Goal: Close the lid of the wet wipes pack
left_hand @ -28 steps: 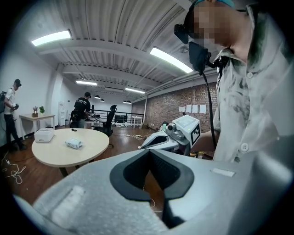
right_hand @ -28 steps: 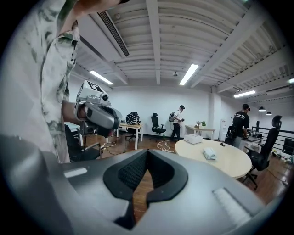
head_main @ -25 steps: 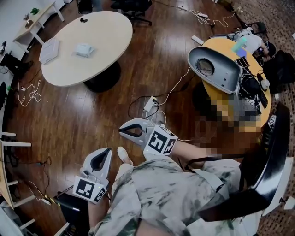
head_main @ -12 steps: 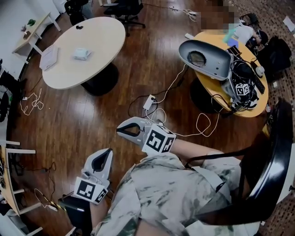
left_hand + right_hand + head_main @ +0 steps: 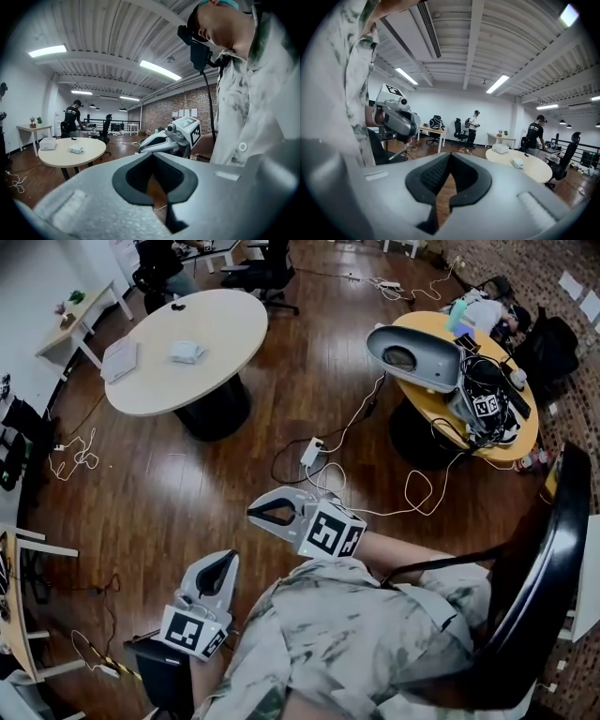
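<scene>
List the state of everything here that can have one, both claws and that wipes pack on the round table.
Left claw: shut, nothing in it.
Right claw: shut, nothing in it.
Wet wipes pack: lying on the round table, far from both claws and untouched; too small to tell whether its lid is open or closed.

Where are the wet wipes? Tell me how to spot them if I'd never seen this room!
Look for the big round pale table standing on the dark wooden floor. Near its middle lies the wet wipes pack, a small, puffy, whitish packet. It is smaller and lumpier than the wider white box lying nearer the table's edge.
</scene>
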The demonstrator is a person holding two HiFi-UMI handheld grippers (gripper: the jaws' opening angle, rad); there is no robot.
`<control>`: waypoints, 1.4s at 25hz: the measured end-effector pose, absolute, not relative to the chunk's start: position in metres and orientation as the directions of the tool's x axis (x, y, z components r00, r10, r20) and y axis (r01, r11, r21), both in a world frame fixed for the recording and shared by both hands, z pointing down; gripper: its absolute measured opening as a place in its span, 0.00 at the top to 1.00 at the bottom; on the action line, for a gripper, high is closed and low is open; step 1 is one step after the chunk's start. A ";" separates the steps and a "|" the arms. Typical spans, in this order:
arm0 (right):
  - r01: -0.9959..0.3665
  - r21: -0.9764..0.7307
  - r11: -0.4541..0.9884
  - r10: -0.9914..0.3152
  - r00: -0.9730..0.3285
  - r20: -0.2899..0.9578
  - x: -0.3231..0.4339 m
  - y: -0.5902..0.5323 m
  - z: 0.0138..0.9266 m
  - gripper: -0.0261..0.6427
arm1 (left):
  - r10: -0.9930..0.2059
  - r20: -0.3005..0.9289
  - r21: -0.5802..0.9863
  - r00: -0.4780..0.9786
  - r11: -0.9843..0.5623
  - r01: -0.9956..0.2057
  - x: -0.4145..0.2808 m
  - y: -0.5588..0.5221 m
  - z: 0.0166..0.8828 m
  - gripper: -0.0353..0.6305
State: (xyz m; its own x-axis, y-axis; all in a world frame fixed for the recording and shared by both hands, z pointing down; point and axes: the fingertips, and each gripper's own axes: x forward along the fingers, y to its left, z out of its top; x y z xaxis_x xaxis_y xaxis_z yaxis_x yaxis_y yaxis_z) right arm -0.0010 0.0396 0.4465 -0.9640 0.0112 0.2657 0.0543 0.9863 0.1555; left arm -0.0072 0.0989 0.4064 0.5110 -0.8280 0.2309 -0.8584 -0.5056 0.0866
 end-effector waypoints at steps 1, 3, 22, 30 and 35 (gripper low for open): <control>0.054 0.155 0.986 0.009 -0.961 0.275 -0.002 0.051 0.448 0.95 | -0.828 0.226 0.090 0.513 -0.506 -0.858 -0.009 0.109 0.406 0.94; 0.053 0.163 0.985 0.006 -0.961 0.276 -0.004 0.072 0.446 0.95 | -0.829 0.213 0.092 0.517 -0.510 -0.855 -0.012 0.128 0.405 0.94; 0.005 0.191 0.982 -0.053 -0.953 0.300 0.010 0.179 0.453 0.95 | -0.802 0.190 0.092 0.566 -0.560 -0.824 -0.005 0.223 0.413 0.94; -0.011 0.202 0.979 -0.073 -0.951 0.300 0.020 0.190 0.451 0.95 | -0.786 0.174 0.092 0.593 -0.587 -0.804 0.002 0.225 0.415 0.94; -0.021 0.203 0.979 -0.081 -0.953 0.292 0.017 0.192 0.449 0.95 | -0.780 0.179 0.090 0.600 -0.594 -0.799 0.000 0.225 0.414 0.94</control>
